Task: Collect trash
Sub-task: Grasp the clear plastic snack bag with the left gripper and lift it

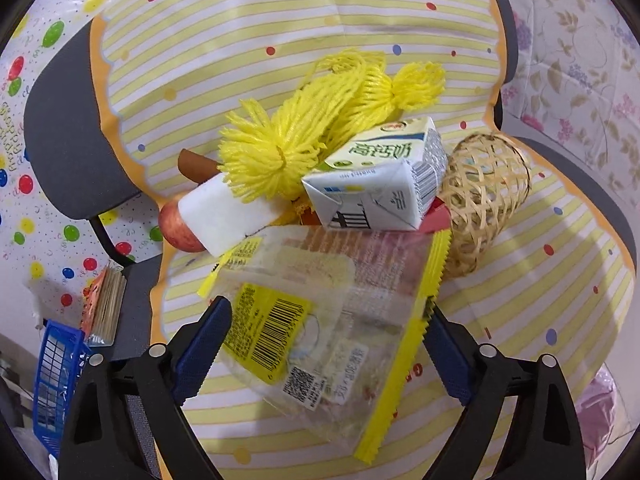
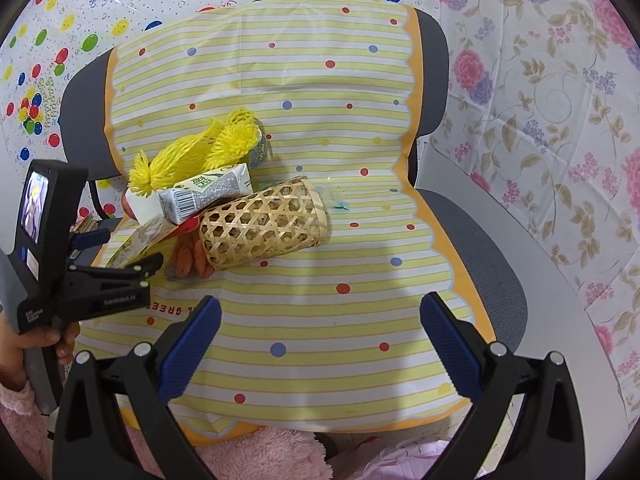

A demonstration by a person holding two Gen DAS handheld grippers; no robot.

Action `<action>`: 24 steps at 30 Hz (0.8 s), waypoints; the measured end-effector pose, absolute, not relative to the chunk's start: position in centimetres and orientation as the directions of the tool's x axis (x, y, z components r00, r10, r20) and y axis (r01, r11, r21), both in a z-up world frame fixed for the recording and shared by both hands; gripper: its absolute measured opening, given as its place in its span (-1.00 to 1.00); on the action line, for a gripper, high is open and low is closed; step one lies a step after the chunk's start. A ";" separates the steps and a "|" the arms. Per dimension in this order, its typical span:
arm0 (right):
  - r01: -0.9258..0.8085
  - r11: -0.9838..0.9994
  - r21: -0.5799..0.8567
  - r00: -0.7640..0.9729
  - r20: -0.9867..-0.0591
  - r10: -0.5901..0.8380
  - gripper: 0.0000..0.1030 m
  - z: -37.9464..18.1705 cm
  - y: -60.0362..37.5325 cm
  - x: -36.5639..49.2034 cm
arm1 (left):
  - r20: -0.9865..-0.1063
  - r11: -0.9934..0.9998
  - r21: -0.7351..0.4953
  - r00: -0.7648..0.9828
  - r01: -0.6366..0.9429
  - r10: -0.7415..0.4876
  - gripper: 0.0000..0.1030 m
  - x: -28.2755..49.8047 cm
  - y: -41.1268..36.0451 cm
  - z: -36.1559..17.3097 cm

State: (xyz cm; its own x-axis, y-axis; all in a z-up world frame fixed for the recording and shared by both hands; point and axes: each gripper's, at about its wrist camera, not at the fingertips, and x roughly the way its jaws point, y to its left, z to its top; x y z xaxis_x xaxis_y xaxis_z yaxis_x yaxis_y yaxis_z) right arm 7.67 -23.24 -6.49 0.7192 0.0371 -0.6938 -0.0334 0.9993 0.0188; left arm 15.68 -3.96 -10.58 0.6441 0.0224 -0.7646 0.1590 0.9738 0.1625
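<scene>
A clear plastic wrapper (image 1: 320,332) with yellow edges and a barcode label lies on the yellow-striped cloth (image 1: 520,300). My left gripper (image 1: 326,320) is open, one blue pad at each side of the wrapper. Behind the wrapper is a pile: a white milk carton (image 1: 380,176), yellow foam fruit nets (image 1: 304,128), a white block (image 1: 224,216), an apple (image 1: 176,228) and a woven basket (image 1: 480,196) on its side. My right gripper (image 2: 320,320) is open over bare cloth, with nothing between its fingers. The basket (image 2: 260,228) lies ahead of it, to the left.
The cloth covers a grey office chair (image 2: 480,248). A blue crate (image 1: 56,376) and a clear box of sticks (image 1: 104,308) sit low at the left. Balloon-print sheet (image 2: 80,20) and floral sheet (image 2: 560,120) hang around the chair. A hand (image 2: 24,352) grips the left tool.
</scene>
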 end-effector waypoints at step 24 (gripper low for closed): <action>-0.163 0.986 0.045 0.717 -0.681 0.150 0.89 -7.4 -17.8 5.9 | -0.698 0.989 -0.134 0.715 -0.065 -0.047 -0.79 3.9 11.2 -10.0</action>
State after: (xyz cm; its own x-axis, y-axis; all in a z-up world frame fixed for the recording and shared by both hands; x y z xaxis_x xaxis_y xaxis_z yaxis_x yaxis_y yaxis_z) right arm 5.89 -17.84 -7.35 0.7166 0.1500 -0.6812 -0.1632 0.9856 0.0454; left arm 3.87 11.22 -10.04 0.7150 -0.0471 -0.6975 -0.0654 0.9888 -0.1338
